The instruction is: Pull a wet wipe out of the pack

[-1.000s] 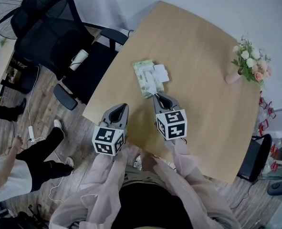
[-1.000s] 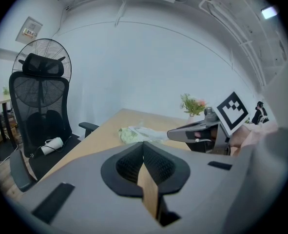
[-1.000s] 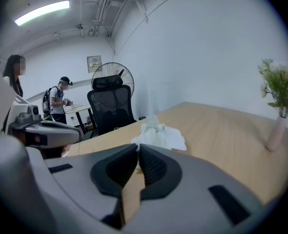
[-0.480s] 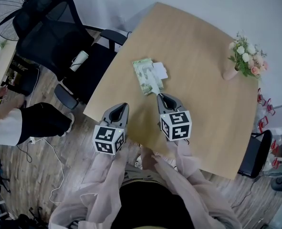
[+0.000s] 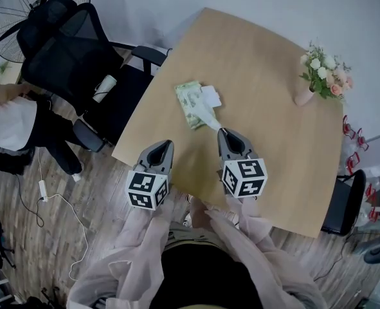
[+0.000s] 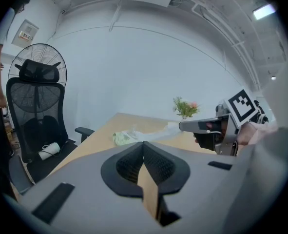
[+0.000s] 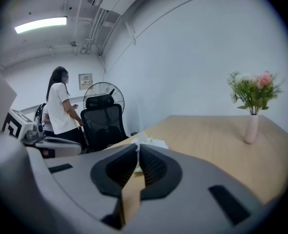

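Head view: the wet wipe pack (image 5: 190, 103) lies on the bench (image 5: 273, 140), at 11 o'clock from the right gripper (image 5: 223, 132). A white wet wipe (image 5: 208, 116) stretches from the pack's opening to that gripper's tip. The left gripper (image 5: 164, 145) hovers at 9 o'clock from the right one. A vase of flowers (image 5: 320, 73) stands at 3 o'clock from the pack.

Left gripper view: its fingers are clenched together with nothing between them.

Right gripper view: its fingers are grasping the wipe's end. A person (image 7: 61, 106) stands at 10 o'clock, beside a black chair (image 7: 102, 123).
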Demonstrator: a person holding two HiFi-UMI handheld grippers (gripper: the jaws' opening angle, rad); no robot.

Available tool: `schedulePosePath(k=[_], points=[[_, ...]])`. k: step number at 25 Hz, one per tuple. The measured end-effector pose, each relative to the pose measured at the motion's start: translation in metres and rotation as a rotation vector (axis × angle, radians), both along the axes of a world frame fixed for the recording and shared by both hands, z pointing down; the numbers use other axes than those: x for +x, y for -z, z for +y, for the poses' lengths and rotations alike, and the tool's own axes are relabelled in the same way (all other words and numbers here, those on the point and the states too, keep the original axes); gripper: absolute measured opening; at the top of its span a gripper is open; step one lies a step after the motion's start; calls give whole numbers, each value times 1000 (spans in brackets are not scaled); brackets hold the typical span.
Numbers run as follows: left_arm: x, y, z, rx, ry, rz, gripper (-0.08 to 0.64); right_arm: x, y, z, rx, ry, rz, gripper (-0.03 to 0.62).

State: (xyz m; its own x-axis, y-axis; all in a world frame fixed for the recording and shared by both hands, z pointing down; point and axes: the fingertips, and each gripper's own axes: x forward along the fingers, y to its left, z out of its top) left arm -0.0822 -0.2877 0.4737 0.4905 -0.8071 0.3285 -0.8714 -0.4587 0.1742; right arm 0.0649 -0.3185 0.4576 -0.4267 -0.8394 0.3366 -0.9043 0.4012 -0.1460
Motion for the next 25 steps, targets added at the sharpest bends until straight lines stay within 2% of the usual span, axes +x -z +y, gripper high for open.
schedulePosePath(k=[10,25], points=[[11,9,1,27,-27,14,11,42,18,21,27,-113,-43,20],[32,19,1,58,-94,19,11,115,32,50,92,-361,-63,20]])
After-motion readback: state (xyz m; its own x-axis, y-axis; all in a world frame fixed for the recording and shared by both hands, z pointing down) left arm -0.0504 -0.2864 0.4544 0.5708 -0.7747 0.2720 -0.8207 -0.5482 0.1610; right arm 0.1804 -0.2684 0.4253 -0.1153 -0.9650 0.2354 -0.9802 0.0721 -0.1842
